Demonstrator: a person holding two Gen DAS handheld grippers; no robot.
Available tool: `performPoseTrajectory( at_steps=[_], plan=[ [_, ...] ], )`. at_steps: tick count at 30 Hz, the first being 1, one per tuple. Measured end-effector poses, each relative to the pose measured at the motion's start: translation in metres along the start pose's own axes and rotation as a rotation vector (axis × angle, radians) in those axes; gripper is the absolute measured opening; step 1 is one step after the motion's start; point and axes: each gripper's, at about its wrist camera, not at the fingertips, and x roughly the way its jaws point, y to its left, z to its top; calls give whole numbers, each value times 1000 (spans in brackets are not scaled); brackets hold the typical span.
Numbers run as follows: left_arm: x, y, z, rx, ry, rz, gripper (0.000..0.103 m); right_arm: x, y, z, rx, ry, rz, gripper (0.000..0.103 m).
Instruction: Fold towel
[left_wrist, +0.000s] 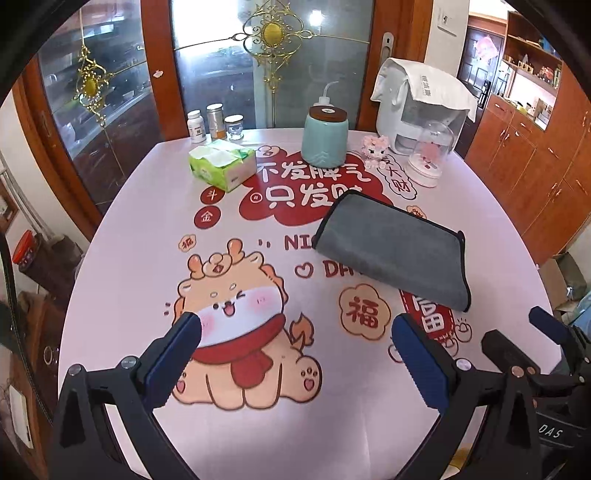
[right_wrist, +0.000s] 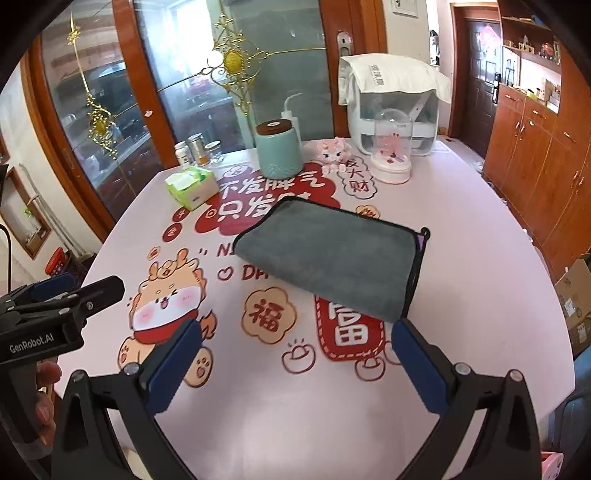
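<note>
The grey towel (right_wrist: 328, 258) lies folded flat toward the counter's (right_wrist: 480, 314) right side, well clear of the far-edge clutter. The left claw (left_wrist: 295, 354) and right claw (right_wrist: 295, 354) both hang wide open and empty near the front edge. The fold looks done or nearly so; another fold would call for pinching its near corner.

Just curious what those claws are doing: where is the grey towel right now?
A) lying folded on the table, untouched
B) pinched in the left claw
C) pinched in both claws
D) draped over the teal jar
A: the grey towel lies folded on the table, and both the left gripper and right gripper are open and clear of it.
</note>
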Motion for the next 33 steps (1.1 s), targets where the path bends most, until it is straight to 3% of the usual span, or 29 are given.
performPoseTrajectory(
  at_steps=[10, 33],
  plan=[
    [-17, -1, -24, -1, 17, 1, 103, -14, 10, -18, -11, 8, 8, 103],
    [-45, -1, -50, -48, 26, 96, 103, -46, 32, -29, -60, -18, 14, 103]
  ],
)
